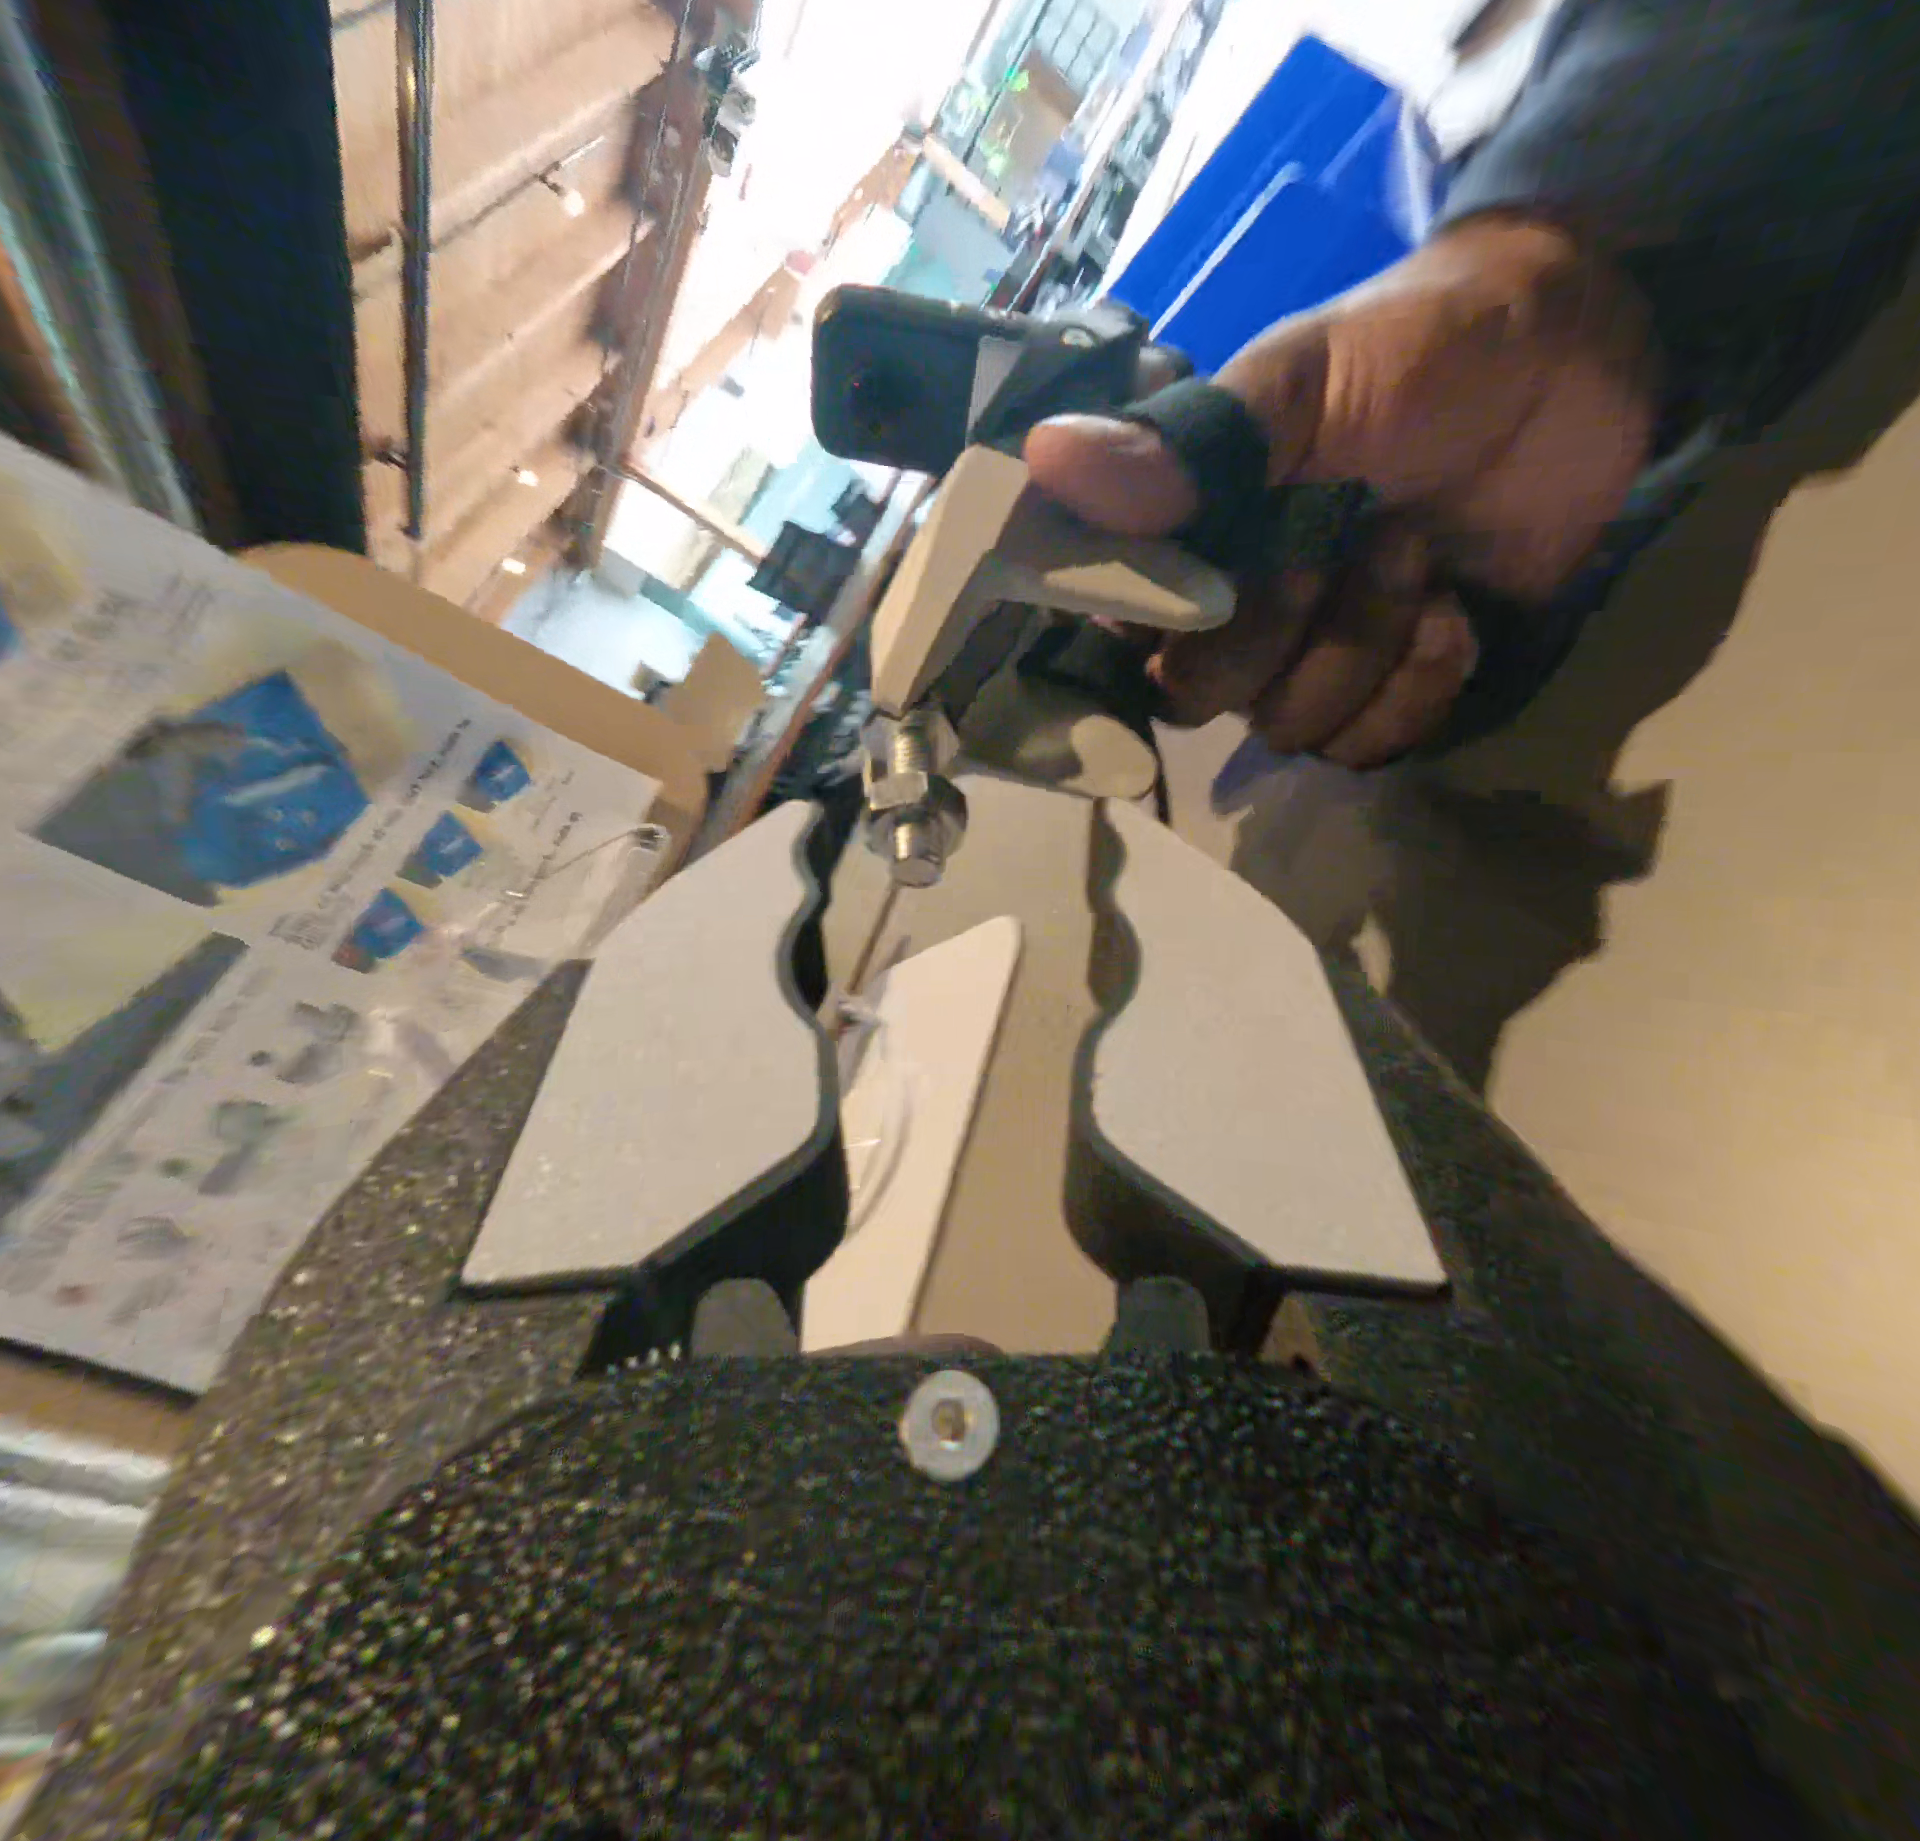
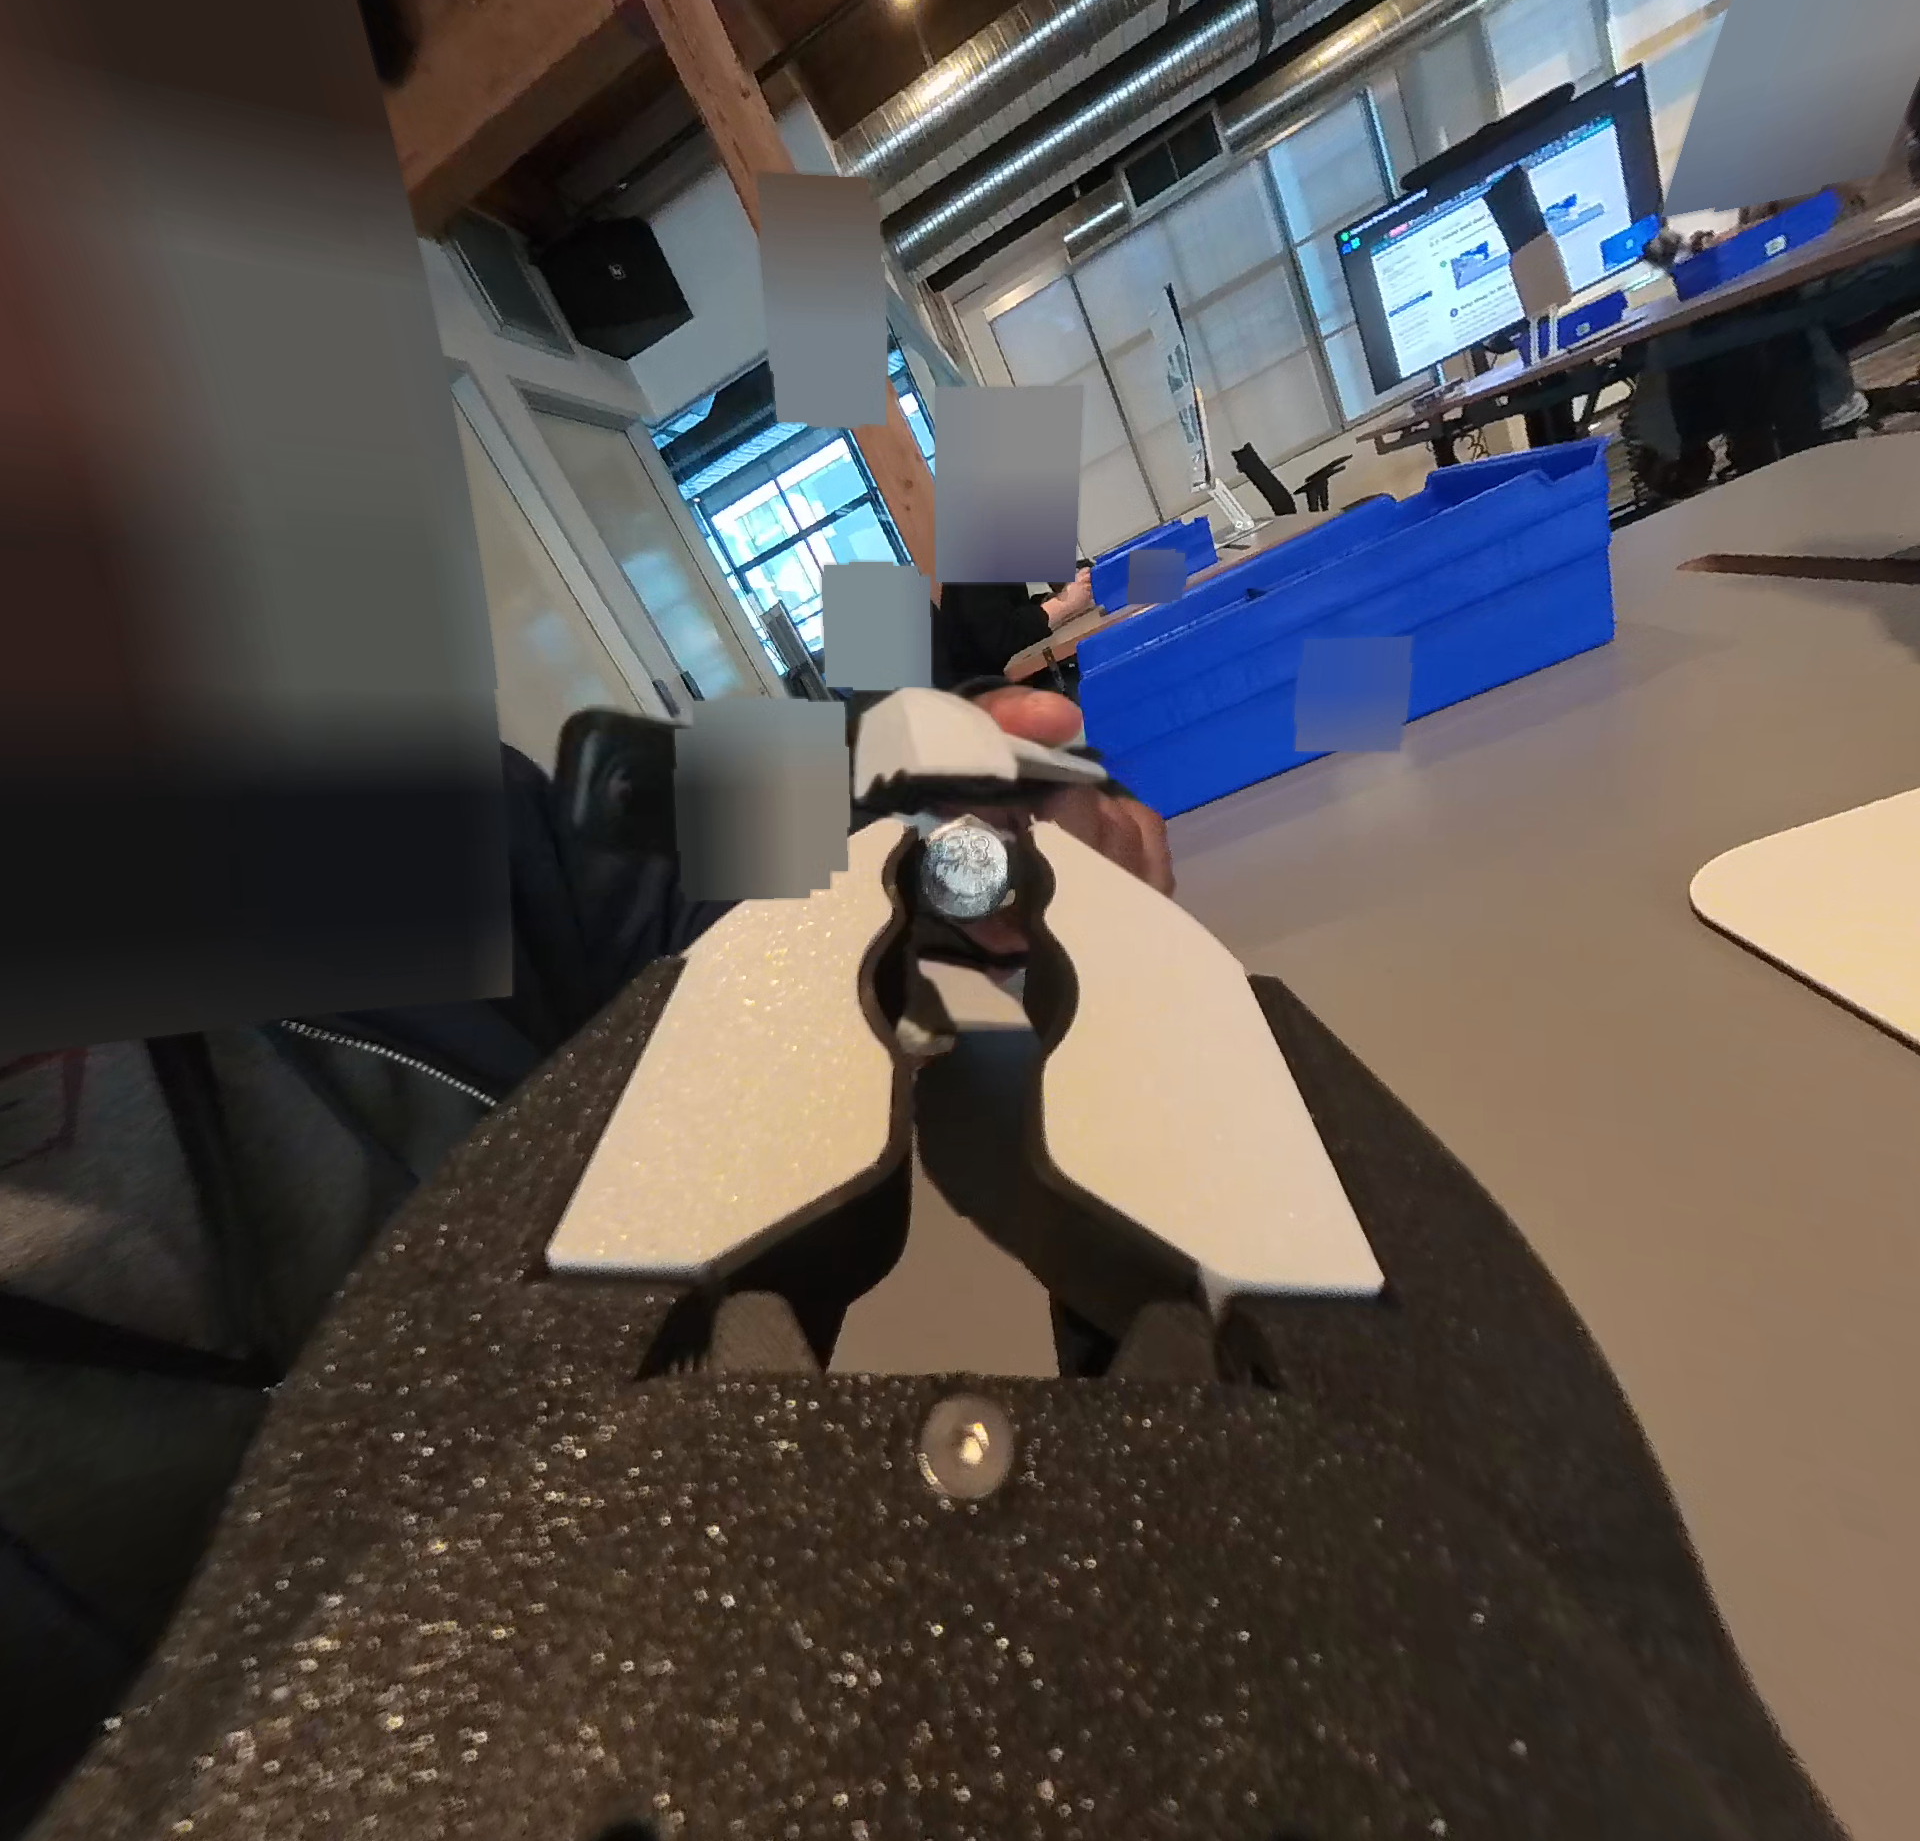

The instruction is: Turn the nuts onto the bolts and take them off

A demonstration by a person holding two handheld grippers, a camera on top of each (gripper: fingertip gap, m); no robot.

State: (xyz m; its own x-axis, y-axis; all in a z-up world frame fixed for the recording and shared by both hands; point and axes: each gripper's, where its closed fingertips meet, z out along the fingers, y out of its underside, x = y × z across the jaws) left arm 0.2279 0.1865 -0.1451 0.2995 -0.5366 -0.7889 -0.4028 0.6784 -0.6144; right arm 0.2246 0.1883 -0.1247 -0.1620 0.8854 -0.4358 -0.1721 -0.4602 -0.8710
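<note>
A silver bolt [image 1: 920, 835] with a hex nut [image 1: 896, 781] on its thread is held in the air in the left wrist view. My right gripper [image 1: 935, 726], held by a hand, is shut on the bolt's head end, and the threaded end points at the left camera. My left gripper [image 1: 961, 825] is open; its fingers [image 1: 686, 1043] stand to either side of the bolt's tip without touching it. In the right wrist view my right gripper [image 2: 966, 856] is shut around the round bolt head [image 2: 964, 879]. The left gripper's fingers [image 2: 935, 742] show just beyond it, above and below the bolt.
A grey table [image 2: 1455, 908] carries blue bins [image 2: 1351, 607] at the back and a white mat [image 2: 1818, 918] at the right. In the left wrist view a printed sheet [image 1: 260, 856] and a cardboard box [image 1: 520, 648] lie to the left. Other people sit at tables with a monitor [image 2: 1486, 243] far behind.
</note>
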